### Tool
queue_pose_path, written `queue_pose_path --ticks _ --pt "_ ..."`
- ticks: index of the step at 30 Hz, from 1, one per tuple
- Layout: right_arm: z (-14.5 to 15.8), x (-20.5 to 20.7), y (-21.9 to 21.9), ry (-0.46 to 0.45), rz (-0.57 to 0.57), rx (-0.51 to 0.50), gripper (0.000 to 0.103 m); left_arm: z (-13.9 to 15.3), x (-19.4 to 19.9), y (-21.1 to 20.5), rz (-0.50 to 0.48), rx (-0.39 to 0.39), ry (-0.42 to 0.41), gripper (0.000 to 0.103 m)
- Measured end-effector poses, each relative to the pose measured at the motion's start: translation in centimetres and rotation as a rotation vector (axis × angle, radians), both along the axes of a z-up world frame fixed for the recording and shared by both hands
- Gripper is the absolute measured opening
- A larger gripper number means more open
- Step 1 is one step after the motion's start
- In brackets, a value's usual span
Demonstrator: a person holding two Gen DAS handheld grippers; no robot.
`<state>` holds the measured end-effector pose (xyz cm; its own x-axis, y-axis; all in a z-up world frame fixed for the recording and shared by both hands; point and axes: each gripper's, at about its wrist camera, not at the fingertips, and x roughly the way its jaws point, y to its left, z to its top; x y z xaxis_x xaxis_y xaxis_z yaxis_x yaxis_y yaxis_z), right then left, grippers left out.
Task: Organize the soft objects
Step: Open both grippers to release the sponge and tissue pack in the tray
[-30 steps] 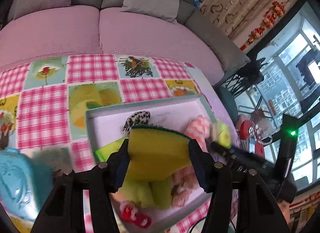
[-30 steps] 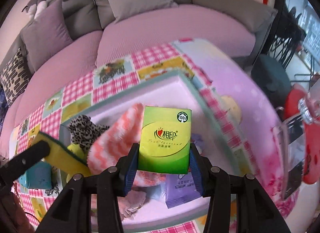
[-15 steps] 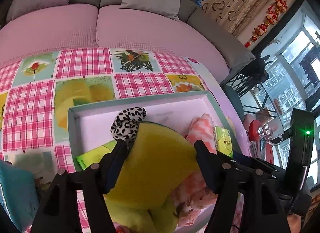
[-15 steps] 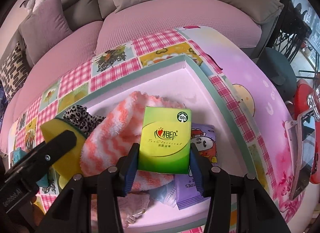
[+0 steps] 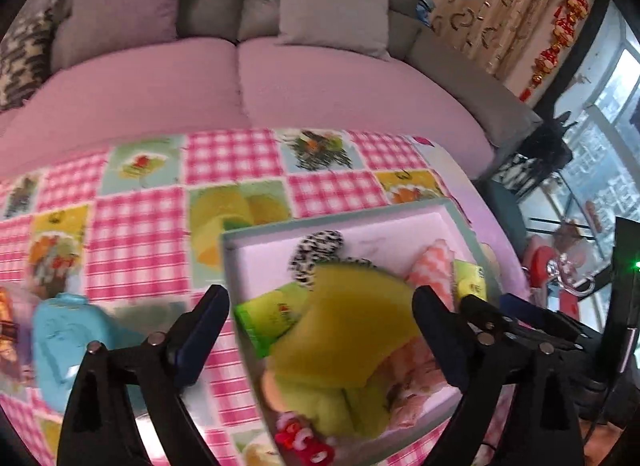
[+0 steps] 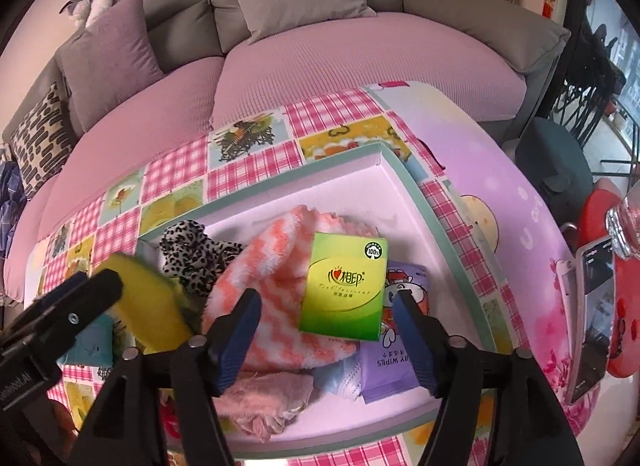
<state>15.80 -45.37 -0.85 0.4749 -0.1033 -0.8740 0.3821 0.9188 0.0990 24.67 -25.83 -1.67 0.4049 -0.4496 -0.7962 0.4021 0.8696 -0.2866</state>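
A pale tray with a teal rim (image 5: pixel 464 221) (image 6: pixel 424 201) sits on the checked tablecloth and holds soft items. My left gripper (image 5: pixel 316 318) is open above the tray; a yellow sponge (image 5: pixel 340 330) (image 6: pixel 148 298) lies loose between its fingers on the pile. My right gripper (image 6: pixel 326 310) is open; a green tissue pack (image 6: pixel 344 286) (image 5: pixel 470 282) rests on an orange-and-white towel (image 6: pixel 272 278) between its fingers. A leopard-print scrunchie (image 5: pixel 316 254) (image 6: pixel 196 254), a purple wipes pack (image 6: pixel 396 350) and a pink cloth (image 6: pixel 268 394) also lie in the tray.
A light blue plastic item (image 5: pixel 68 346) lies left of the tray. A second green pack (image 5: pixel 272 314) sits at the tray's left side. A phone (image 6: pixel 592 318) and a red object (image 6: pixel 620 306) lie at the right. A pink sofa (image 5: pixel 240 81) curves behind.
Both grippers have opened. The left one let go of the yellow sponge and the right one let go of the green tissue pack; both items now lie in the tray.
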Motion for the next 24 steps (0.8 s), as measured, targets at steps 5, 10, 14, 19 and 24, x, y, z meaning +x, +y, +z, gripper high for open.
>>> queue_pose_path --ticks 5,10,14,19,24 --pt "0.5 -1.0 1.1 -0.014 0.024 -0.023 0.085 1.5 -1.4 1.8 0.045 0.023 -0.060 0.095" --pt "0.3 -2.3 2.3 -0.014 0.054 -0.024 0.092 1.8 -3.0 3.2 0.088 0.041 -0.054 0.096" --pt "0.2 -3.9 3.7 -0.016 0.073 -0.031 0.098 1.7 -4.3 4.5 0.128 0.095 -0.076 0.096" --pt "0.3 -5.8 5.6 -0.015 0.104 -0.054 0.099 1.4 -6.7 7.0 0.163 0.137 -0.102 0.096" --pt "-0.1 -8.0 8.2 -0.010 0.153 -0.058 0.099 0.1 -9.6 9.8 0.192 0.198 -0.107 0.096"
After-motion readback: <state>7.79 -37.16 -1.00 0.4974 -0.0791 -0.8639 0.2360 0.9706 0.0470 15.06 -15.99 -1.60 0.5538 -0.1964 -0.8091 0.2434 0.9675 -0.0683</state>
